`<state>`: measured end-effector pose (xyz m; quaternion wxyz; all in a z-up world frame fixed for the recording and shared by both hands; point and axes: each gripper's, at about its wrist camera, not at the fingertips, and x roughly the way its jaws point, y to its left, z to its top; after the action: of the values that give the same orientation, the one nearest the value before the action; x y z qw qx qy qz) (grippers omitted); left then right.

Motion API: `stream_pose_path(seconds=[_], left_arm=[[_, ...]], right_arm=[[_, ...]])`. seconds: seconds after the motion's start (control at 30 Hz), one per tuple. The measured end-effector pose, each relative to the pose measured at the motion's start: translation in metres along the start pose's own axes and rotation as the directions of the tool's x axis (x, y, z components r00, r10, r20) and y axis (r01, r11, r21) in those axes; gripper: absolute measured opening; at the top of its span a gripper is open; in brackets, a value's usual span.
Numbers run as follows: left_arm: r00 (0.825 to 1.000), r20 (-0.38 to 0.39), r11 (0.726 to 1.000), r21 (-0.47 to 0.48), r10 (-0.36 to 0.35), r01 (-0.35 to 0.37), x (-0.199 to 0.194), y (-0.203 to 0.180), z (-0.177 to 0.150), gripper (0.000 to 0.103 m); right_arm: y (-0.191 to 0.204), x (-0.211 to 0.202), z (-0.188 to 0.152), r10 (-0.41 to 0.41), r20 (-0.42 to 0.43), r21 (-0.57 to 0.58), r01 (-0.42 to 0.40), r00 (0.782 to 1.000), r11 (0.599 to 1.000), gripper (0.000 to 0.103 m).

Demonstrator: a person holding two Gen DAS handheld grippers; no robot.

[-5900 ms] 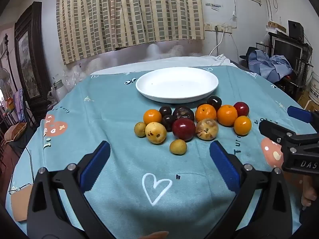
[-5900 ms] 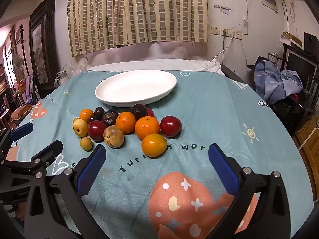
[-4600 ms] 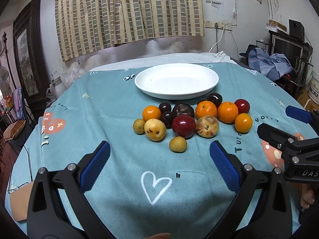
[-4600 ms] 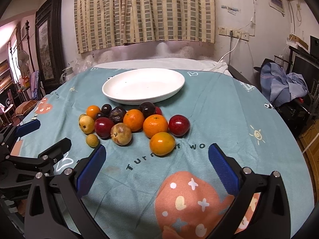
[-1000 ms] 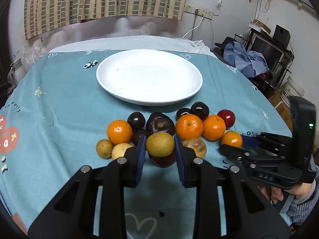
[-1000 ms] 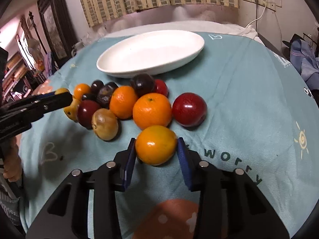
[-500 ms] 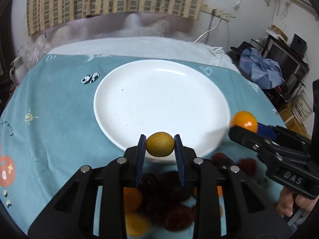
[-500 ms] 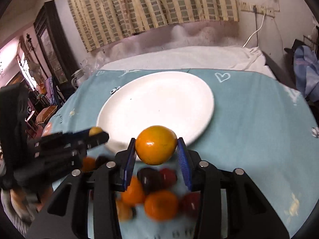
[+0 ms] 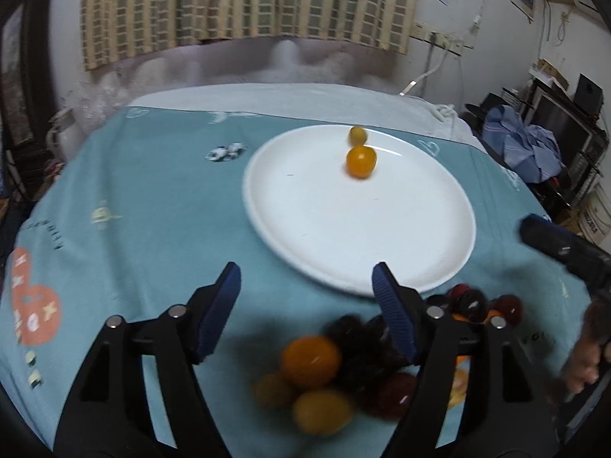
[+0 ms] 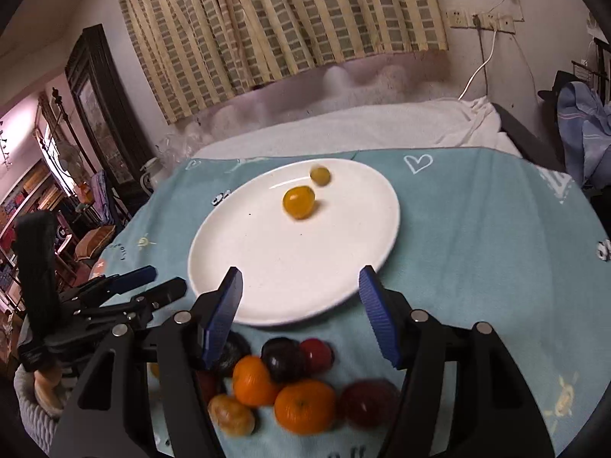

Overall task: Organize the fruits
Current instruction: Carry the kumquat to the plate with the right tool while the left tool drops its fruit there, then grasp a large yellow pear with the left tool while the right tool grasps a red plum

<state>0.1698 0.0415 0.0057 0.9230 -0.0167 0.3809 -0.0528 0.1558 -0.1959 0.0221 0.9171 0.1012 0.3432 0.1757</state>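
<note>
A white plate (image 9: pixel 420 259) (image 10: pixel 343 267) lies on the teal tablecloth. On its far side lie an orange fruit (image 9: pixel 361 161) (image 10: pixel 299 201) and a small yellow-green fruit (image 9: pixel 358 135) (image 10: pixel 320 175). My left gripper (image 9: pixel 307 305) is open and empty, just short of the plate's near rim. My right gripper (image 10: pixel 299 305) is open and empty over the plate's near rim. A pile of fruit (image 9: pixel 332 374) (image 10: pixel 290 385) with oranges, dark plums, red and yellow ones lies on the cloth under both grippers.
The right gripper shows at the right of the left wrist view (image 9: pixel 565 244). The left gripper shows at the left of the right wrist view (image 10: pixel 114 297). Curtains, a white cloth and room clutter lie beyond the table.
Both grippers have opened and let go of their fruit. The orange fruit and the small yellow-green fruit now lie on the plate. Both grippers have drawn back toward the fruit pile.
</note>
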Motion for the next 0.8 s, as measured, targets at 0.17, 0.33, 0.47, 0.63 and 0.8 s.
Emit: stream_pose_path(seconds=[0.17,0.33,0.47,0.63,0.8], left_arm=[[0.998,0.03,0.998,0.036,0.058,-0.059,-0.032,0.007,-0.045,0.084],[0.996,-0.006,0.99,0.111,0.092,-0.091,-0.032,-0.008,-0.078,0.084],[0.996,-0.016,0.988,0.128,0.084,-0.081,-0.025,-0.014,-0.08,0.084],[0.995,-0.046,0.986,0.144,0.088,-0.08,-0.013,-0.012,-0.083,0.084],[0.994,-0.059,0.992,0.092,0.093,-0.088,-0.016,0.005,-0.081,0.086]], right_arm=[[-0.017,-0.044,-0.042,-0.009,0.032,0.059,0.007,0.999,0.998,0.064],[-0.025,-0.06,-0.066,0.005,0.033,0.096,-0.008,0.999,0.995,0.065],[-0.022,-0.059,-0.067,-0.005,0.029,0.08,0.003,1.0,0.997,0.065],[-0.023,-0.057,-0.067,-0.019,0.011,0.082,0.018,1.0,0.996,0.065],[-0.026,-0.057,-0.067,-0.027,0.012,0.087,0.026,1.0,0.996,0.065]])
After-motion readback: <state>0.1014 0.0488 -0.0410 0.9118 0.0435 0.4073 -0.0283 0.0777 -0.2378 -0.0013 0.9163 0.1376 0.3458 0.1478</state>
